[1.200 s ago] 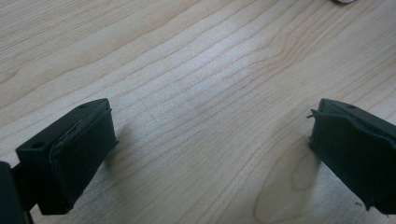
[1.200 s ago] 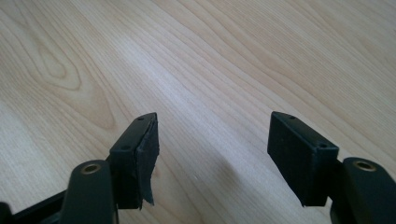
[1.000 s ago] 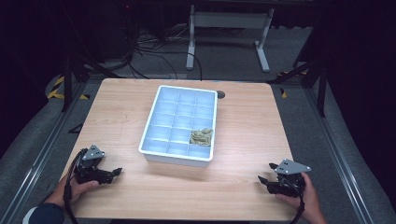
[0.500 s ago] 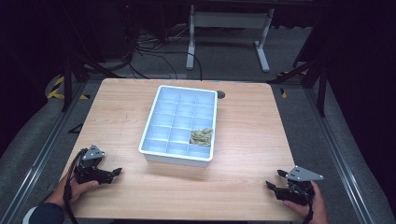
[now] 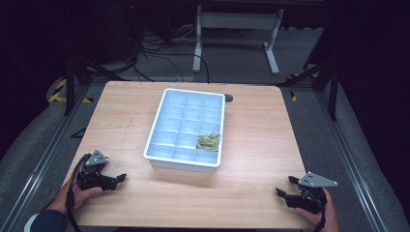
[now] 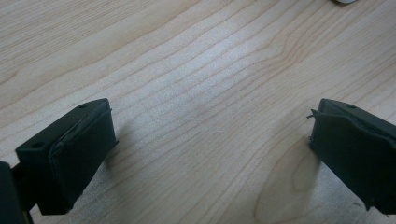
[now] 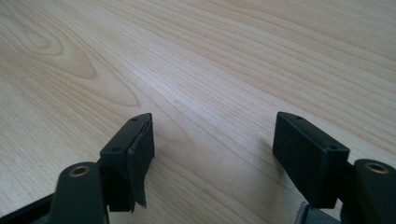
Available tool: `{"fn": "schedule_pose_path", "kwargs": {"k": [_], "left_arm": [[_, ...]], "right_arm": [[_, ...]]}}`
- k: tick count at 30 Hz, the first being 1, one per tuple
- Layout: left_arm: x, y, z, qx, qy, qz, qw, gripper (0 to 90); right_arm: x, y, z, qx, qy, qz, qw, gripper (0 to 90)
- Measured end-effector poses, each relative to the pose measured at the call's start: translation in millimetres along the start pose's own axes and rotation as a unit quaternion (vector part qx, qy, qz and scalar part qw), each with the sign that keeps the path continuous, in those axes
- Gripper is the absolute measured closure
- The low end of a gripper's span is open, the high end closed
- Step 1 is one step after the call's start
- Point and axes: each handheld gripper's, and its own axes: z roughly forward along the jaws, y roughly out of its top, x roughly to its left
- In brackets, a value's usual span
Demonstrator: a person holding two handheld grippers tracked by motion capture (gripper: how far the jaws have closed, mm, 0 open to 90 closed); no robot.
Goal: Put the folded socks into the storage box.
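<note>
A white compartment tray (image 5: 154, 155) sits at the middle of the wooden table (image 5: 251, 140). One compartment near its front right holds a clump of olive-green stuff (image 5: 208, 141). My left gripper (image 5: 118, 179) rests open on the table at the front left, pointing right toward the tray. Its jaws stand wide apart over bare wood (image 6: 210, 121). At the front right corner my right gripper (image 5: 284, 187) is held low, open, with bare wood (image 7: 210, 135) between its jaws.
A small dark round thing (image 5: 228, 98) lies by the tray's far right corner. Beyond the table's far edge stand a grey metal frame (image 5: 237, 21) and loose cables (image 5: 150, 48) on the floor.
My right gripper has drawn back toward the front right corner of the table. The left gripper has stayed where it was.
</note>
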Motion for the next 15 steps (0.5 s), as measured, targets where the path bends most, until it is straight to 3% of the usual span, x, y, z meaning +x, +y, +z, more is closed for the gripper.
{"fn": "schedule_pose_path", "kwargs": {"k": [15], "left_arm": [[0.0,-0.1,-0.2,0.000,0.001,0.001,1.0000,0.4]], "right_arm": [[1.0,0.7,1.1,0.001,-0.009,0.005,0.9999,28.7]]}}
